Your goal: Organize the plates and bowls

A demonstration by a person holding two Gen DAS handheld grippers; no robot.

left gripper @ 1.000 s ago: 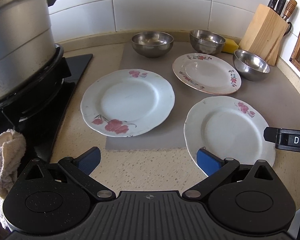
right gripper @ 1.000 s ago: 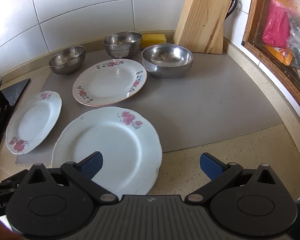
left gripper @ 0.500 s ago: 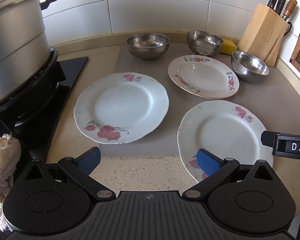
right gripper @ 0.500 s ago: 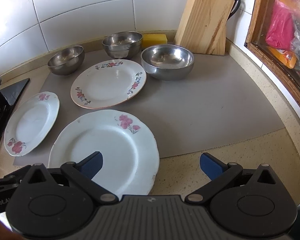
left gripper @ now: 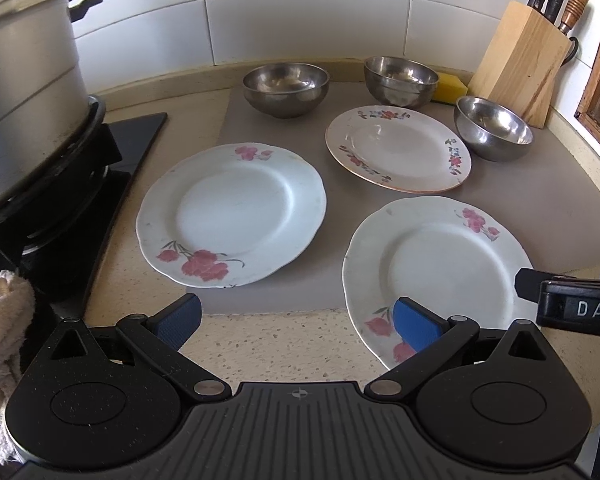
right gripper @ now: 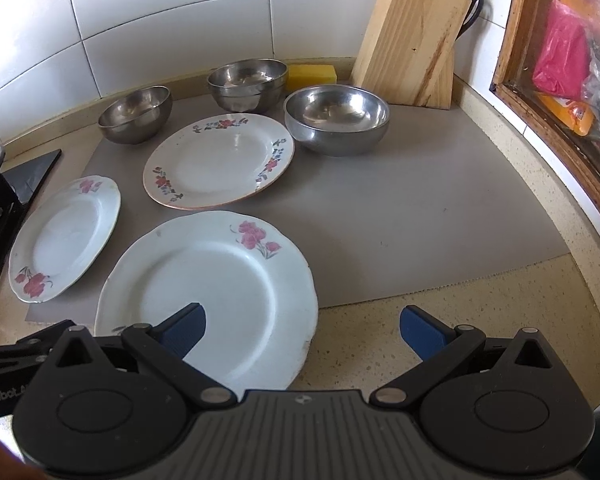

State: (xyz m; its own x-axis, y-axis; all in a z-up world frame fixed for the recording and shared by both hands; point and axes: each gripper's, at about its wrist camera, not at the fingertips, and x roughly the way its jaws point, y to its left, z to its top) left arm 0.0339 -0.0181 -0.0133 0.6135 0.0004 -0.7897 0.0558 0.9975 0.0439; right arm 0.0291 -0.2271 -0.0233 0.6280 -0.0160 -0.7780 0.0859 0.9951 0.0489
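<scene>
Three plates lie on a grey mat: a white pink-flowered plate (left gripper: 232,216) at left, a second one (left gripper: 440,276) near the front edge, and a plate with a floral rim (left gripper: 398,148) behind. Three steel bowls stand at the back: left (left gripper: 286,88), middle (left gripper: 400,80), right (left gripper: 494,128). My left gripper (left gripper: 296,318) is open above the counter's front edge, its right finger over the near plate's rim. In the right wrist view my right gripper (right gripper: 302,326) is open too, its left finger over the near plate (right gripper: 208,292).
A large metal pot (left gripper: 24,88) sits on a black stove at the left, a cloth (left gripper: 0,344) hanging by it. A wooden knife block (left gripper: 520,60) and a yellow sponge (left gripper: 452,86) stand at the back right. A wood-framed window (right gripper: 560,92) borders the right side.
Both grippers have drawn back slightly, so the plates sit a little farther away in the views. Nothing was gripped or moved.
</scene>
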